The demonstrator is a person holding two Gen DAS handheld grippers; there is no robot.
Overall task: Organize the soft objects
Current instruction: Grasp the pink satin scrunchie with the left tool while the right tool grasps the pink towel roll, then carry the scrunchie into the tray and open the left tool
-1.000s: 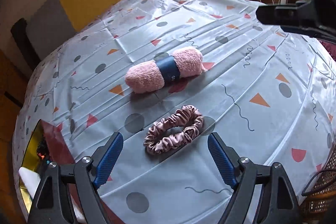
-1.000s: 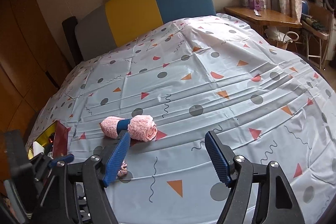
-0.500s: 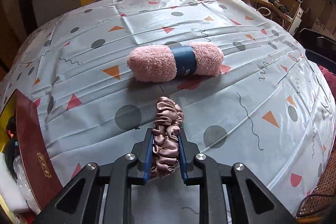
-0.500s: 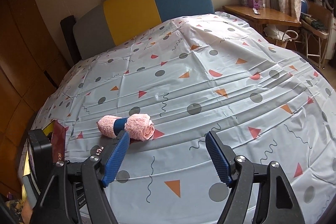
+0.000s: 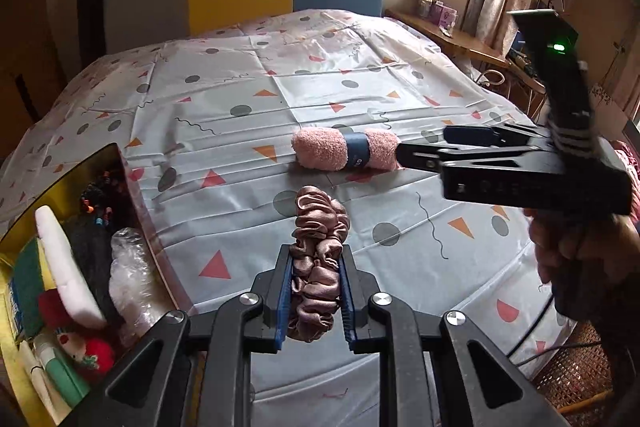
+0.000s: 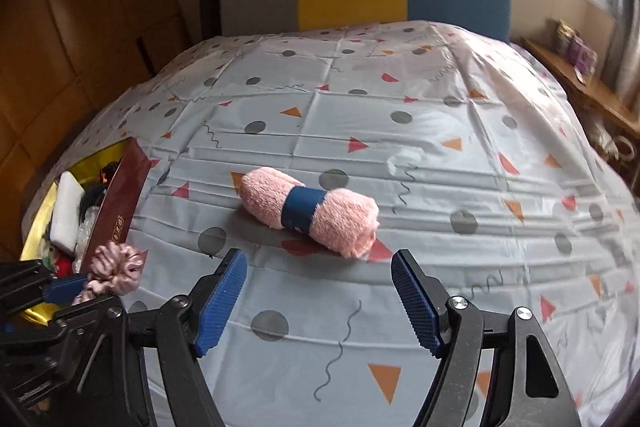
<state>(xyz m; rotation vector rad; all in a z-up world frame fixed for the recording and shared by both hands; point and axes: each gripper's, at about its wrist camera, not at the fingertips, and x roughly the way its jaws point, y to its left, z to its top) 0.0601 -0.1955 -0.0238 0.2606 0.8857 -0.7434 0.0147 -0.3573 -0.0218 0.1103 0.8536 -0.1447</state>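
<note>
The left gripper (image 5: 314, 301) clamps the pink satin scrunchie (image 5: 318, 259) beside the open storage box (image 5: 132, 195), likely its destination, while the right gripper (image 6: 320, 301) gapes before the rolled pink towel (image 6: 310, 213).

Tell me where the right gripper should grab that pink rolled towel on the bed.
Grip the rolled towel across its narrow blue band, coming from above with the open right gripper straddling it; the waist is cinched there, and the fluffy ends bulge wider.

Scrunchie gripped, towel roll lying on the sheet

A dusty-pink satin scrunchie (image 5: 318, 269) was squeezed into a narrow, ruffled strip and held above the sheet. A fluffy pink rolled towel (image 6: 310, 211), bound at its middle by a dark blue band, was laid on its side farther back.
</note>
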